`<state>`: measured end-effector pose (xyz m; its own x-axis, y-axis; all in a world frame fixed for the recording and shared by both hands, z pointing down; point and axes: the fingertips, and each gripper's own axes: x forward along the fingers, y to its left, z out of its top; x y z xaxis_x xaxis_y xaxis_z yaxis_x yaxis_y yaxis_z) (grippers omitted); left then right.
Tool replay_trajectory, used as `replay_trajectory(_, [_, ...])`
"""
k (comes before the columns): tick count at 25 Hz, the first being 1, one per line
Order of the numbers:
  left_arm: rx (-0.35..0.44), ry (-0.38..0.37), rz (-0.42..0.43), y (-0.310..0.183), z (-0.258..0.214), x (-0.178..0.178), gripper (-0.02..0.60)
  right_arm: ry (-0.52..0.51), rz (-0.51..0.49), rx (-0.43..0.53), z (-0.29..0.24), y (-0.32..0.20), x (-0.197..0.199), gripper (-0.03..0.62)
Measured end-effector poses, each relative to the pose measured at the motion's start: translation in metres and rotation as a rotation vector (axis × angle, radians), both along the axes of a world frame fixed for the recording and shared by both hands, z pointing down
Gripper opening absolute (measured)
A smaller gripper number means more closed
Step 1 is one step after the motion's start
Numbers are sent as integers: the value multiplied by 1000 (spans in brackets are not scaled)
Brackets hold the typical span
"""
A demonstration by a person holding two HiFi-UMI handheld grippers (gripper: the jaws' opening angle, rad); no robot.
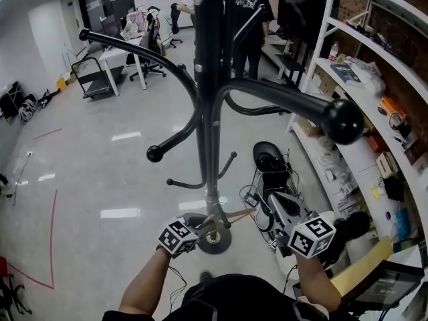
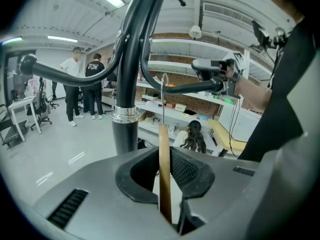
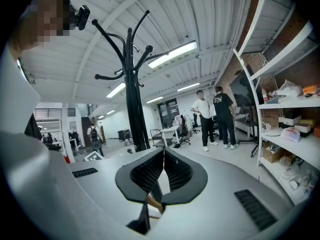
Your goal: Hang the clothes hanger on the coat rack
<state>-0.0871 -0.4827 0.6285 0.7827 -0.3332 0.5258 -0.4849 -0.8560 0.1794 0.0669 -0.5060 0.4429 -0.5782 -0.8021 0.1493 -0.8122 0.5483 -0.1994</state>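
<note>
Hanger (image 2: 163, 139) stands clamped in your left gripper (image 2: 163, 155) near the coat rack (image 2: 125, 134); your right gripper's (image 3: 163, 153) jaws meet.

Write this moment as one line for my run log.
left gripper: shut on wooden hanger | right gripper: jaws together | coat rack: hanger not yet on it
</note>
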Motion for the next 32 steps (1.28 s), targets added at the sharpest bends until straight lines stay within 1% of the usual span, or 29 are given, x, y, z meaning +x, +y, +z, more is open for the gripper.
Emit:
replay_trajectory(6, [-9,-13,2,-4,12,3,52,-5,-2,-14,4,-3,-2,6])
replay_trajectory(13, [-24,16,18,0,16,5,52,3,-2,-10,1,-4,2,6])
replay_trajectory(15, [-12,13,20,0,17,4,52,4,-1,-10,1,-4,3,6])
replay_trajectory(20, [31,-25,-2,-5,18,0,54,3,-9,-9,2,-5,0,6])
replay_trajectory(27, [58,-18,-24,-9,16,0,58,8,-17,-17,4,-4,-1,6])
replay_trajectory(30, [58,1,-10,-9,17,3,58,8,-21,-13,3,-3,-2,6])
replay_trajectory(32, [76,16,-4,-10,14,5,58,8,-24,-12,3,-1,-2,6])
